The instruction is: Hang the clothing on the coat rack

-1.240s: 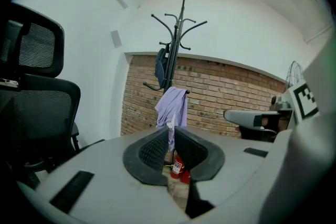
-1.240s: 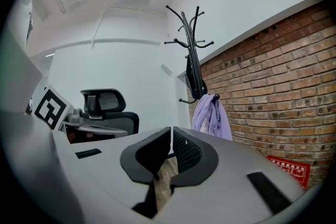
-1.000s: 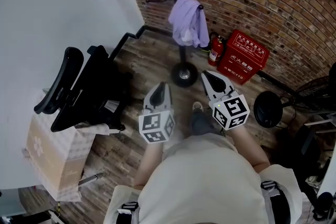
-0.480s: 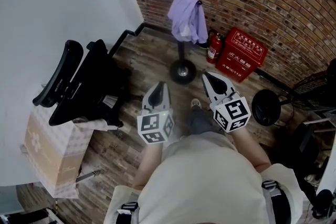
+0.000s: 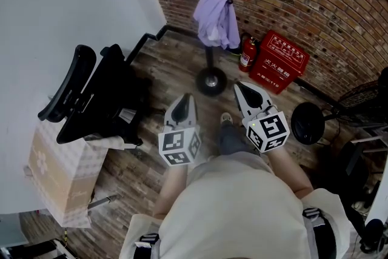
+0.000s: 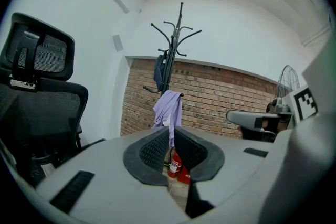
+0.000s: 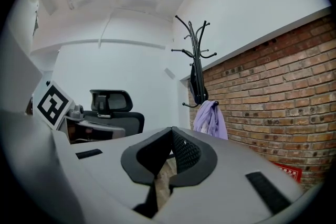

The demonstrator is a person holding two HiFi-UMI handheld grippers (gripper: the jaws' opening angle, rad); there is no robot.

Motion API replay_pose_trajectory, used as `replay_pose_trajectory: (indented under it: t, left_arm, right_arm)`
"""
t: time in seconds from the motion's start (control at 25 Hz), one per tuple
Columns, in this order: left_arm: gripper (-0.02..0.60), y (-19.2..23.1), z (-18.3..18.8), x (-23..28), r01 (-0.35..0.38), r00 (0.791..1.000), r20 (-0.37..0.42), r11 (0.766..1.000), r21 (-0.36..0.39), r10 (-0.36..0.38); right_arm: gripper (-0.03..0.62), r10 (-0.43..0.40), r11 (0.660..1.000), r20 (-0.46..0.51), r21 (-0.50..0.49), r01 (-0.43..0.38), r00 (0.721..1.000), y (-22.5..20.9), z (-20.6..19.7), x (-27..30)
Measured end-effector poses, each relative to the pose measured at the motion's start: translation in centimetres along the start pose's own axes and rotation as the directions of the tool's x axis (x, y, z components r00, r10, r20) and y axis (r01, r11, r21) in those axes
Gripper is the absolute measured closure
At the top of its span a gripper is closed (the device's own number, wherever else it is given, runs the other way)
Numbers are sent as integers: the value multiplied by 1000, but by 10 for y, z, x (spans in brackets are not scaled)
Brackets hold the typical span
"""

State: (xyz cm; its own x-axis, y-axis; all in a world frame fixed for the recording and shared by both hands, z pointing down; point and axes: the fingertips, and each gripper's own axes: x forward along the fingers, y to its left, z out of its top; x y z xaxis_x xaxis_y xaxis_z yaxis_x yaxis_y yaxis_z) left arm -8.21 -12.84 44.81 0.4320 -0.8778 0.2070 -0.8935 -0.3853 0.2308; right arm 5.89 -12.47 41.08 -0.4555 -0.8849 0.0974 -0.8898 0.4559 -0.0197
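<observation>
The left tool (image 5: 185, 100) and right tool (image 5: 239, 87) sat closed and empty, as the shirt (image 5: 215, 16) already hung on the rack (image 5: 210, 62).

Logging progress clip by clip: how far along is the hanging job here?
Done: the purple garment hangs from a hook on the coat rack. In hand: nothing; the left gripper and right gripper are both shut and empty, short of the rack. Left: apparently nothing, as no other loose clothing is in view.
</observation>
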Motion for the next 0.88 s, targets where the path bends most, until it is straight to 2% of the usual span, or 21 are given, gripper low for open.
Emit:
replay_pose_trajectory:
  t: [0.88]
  left_arm:
    - [549,-4,0,-3,9,1000,-4,1000,5,-9]
  right_arm:
    - [595,1,1000,31,17,-2,1000,3,6,-3]
